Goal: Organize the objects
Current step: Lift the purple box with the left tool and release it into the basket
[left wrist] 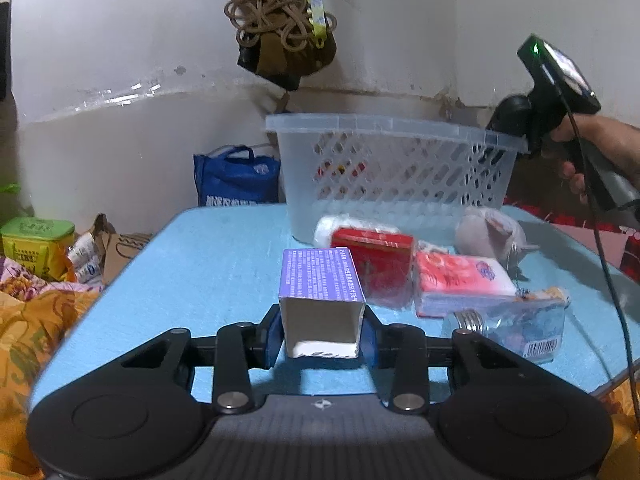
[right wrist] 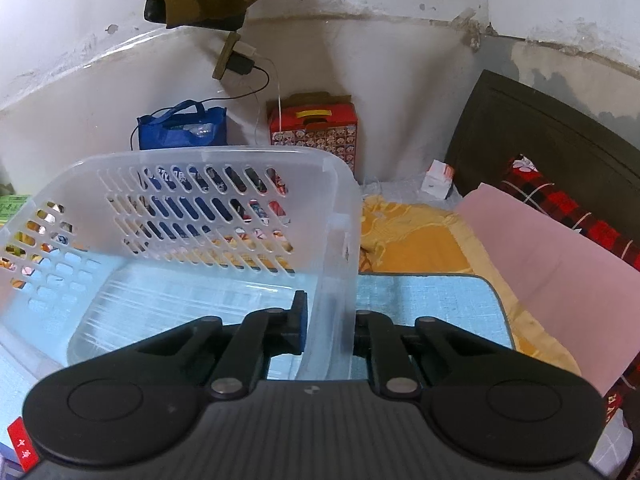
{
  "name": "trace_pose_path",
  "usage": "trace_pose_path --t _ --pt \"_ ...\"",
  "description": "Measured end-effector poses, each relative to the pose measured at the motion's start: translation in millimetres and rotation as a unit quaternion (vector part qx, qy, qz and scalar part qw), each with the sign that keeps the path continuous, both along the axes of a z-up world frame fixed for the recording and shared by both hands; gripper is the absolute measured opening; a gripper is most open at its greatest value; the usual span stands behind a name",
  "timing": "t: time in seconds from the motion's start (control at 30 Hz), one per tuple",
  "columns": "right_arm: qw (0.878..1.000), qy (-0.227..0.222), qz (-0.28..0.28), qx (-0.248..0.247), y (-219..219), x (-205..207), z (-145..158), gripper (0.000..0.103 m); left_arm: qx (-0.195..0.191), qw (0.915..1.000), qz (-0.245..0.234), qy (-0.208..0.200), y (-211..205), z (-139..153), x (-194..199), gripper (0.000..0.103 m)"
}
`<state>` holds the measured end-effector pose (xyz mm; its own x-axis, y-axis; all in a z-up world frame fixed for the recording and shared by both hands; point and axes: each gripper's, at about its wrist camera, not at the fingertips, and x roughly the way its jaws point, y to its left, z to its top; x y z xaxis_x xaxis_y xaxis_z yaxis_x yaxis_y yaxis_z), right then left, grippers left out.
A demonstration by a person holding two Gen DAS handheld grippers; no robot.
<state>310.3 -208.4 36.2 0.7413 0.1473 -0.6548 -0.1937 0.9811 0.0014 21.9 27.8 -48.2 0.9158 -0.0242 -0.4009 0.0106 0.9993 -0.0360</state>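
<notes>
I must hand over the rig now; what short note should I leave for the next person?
Left gripper: shut on the purple box, still on the blue mat.
Right gripper: shut on the side wall of the clear basket.
Basket appears empty.
Left to sort: purple box, red box, tissue pack, grey plush toy, clear bottle, white roll.

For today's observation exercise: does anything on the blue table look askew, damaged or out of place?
Yes. The clear plastic bottle lies on its side, uncapped, at the table's near right edge. The red box and tissue pack lean against each other. The basket is empty.
</notes>
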Motion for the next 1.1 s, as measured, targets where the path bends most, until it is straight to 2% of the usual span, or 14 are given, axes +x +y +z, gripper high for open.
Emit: trace_pose_path --t 0.2,0.33,0.53,0.67,0.8,1.03,1.1 --pt "1.000 0.004 0.006 0.002 1 1 1 0.009 -0.010 0.9993 -0.002 -0.036 13 37 2 0.043" --pt "1.000 0.004 0.011 0.004 0 2 1 0.008 -0.006 0.9980 -0.015 -0.061 15 70 21 0.043" --pt "1.000 0.004 0.028 0.003 -1 5 1 0.008 -0.017 0.9977 -0.034 -0.056 8 118 95 0.043" --pt "0.999 0.007 0.037 -0.010 0 7 2 0.008 -0.021 0.9991 -0.034 -0.015 -6 140 156 0.043" --pt "0.999 0.008 0.038 -0.013 0 7 1 0.008 0.001 0.9990 -0.035 0.026 -24 143 197 0.043" --pt "0.999 0.008 0.039 -0.014 1 7 1 0.008 0.024 0.9964 -0.029 0.076 -36 120 220 0.043" --pt "0.999 0.008 0.041 -0.016 0 7 1 0.008 0.038 0.9955 -0.033 0.080 -38 112 220 0.053"
